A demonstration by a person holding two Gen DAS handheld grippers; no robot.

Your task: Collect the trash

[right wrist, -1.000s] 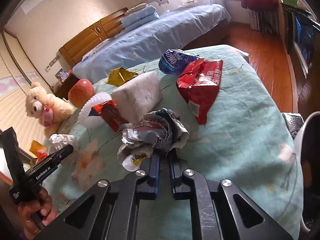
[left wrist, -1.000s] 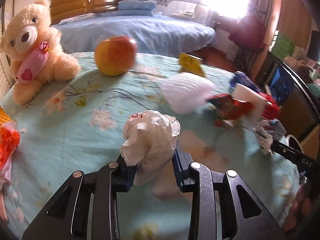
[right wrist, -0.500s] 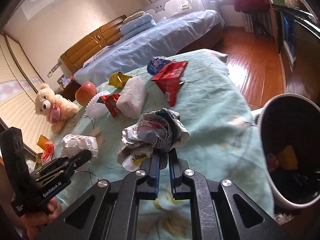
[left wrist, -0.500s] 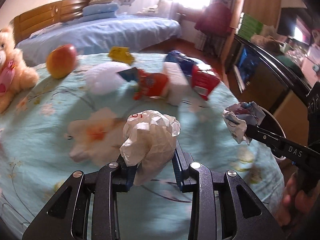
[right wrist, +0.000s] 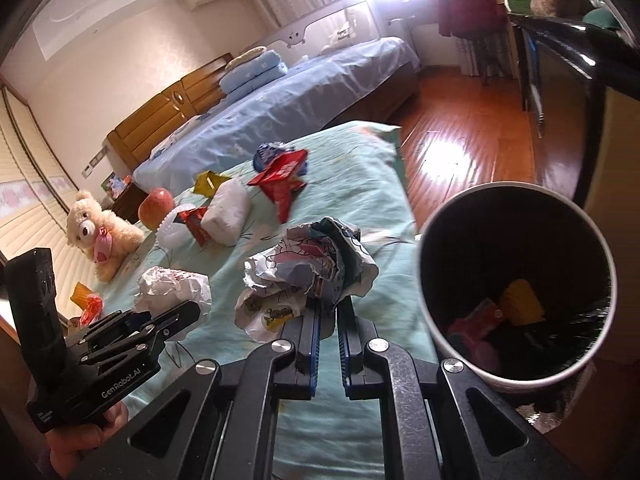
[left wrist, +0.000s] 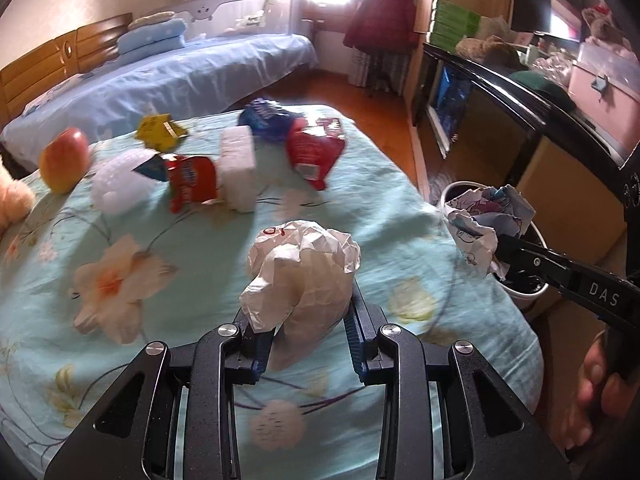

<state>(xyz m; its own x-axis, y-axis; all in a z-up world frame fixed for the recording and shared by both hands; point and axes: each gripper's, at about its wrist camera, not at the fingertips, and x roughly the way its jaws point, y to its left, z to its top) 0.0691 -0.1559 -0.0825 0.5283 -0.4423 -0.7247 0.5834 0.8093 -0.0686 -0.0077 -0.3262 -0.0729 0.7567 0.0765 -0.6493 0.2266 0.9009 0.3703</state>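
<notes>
While white wad [left wrist: 302,268] is gripped by left tool [left wrist: 306,320], printed paper ball [right wrist: 310,270] is clamped in right tool [right wrist: 328,320] beside bin [right wrist: 516,384].

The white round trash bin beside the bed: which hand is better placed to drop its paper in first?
Right. Its gripper, shut on the printed crumpled paper, is right beside the bin.

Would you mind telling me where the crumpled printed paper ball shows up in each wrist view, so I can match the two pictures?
Left wrist view: the printed paper ball is at the right edge, clamped in the right gripper in front of the trash bin.
Right wrist view: it sits at centre, just above that gripper's shut fingers, left of the bin.
Shared landmark: the red snack bag on the bedspread.
</notes>
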